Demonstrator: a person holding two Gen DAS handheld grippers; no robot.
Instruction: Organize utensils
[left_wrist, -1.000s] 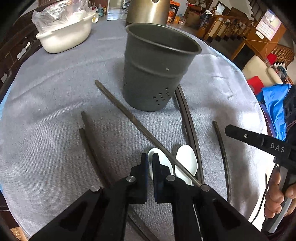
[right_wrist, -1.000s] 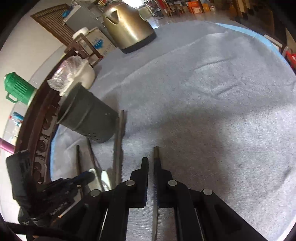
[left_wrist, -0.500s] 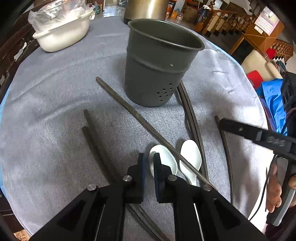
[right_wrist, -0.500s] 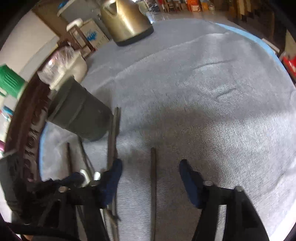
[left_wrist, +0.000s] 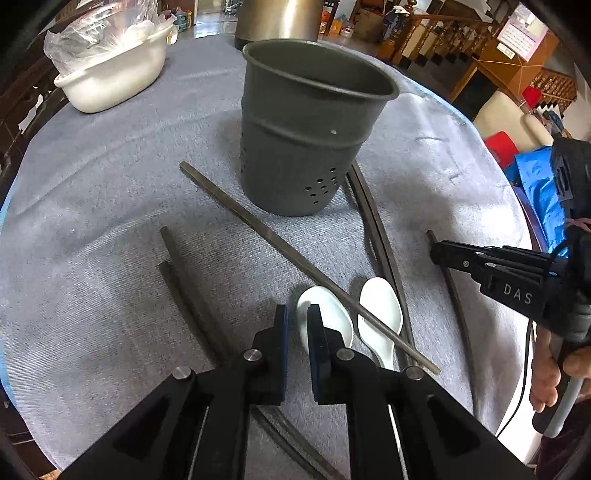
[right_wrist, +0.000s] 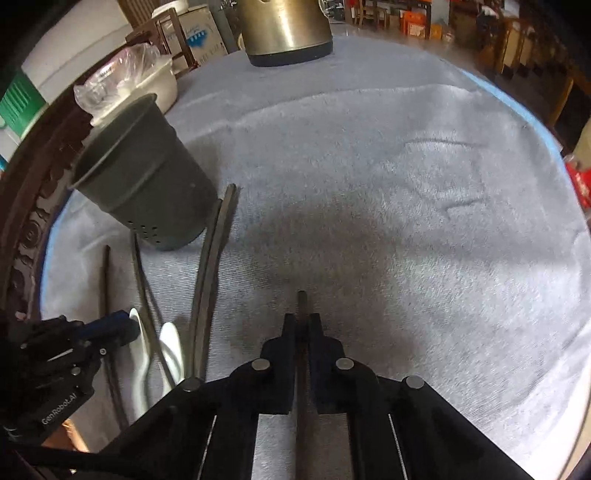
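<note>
Your right hand-held gripper (right_wrist: 302, 325) grasps a chopstick (right_wrist: 301, 300); lift it level toward the holder (right_wrist: 147, 177). Left hand-held gripper (left_wrist: 297, 325) is clenched, empty.

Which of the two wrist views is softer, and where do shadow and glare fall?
Right wrist view: softer, slightly smeared; a broad shadow darkens the cloth ahead of the right tongs, glare lower right. Left wrist view: sharp on the holder; strong fisheye bending at the edges.

Tall grey perforated metal utensil cup (left_wrist: 314, 129) upright on desk; dark slender chopsticks (left_wrist: 295, 251) scattered flat around; two white ceramic spoons (left_wrist: 380, 314) side by side nearby
</note>
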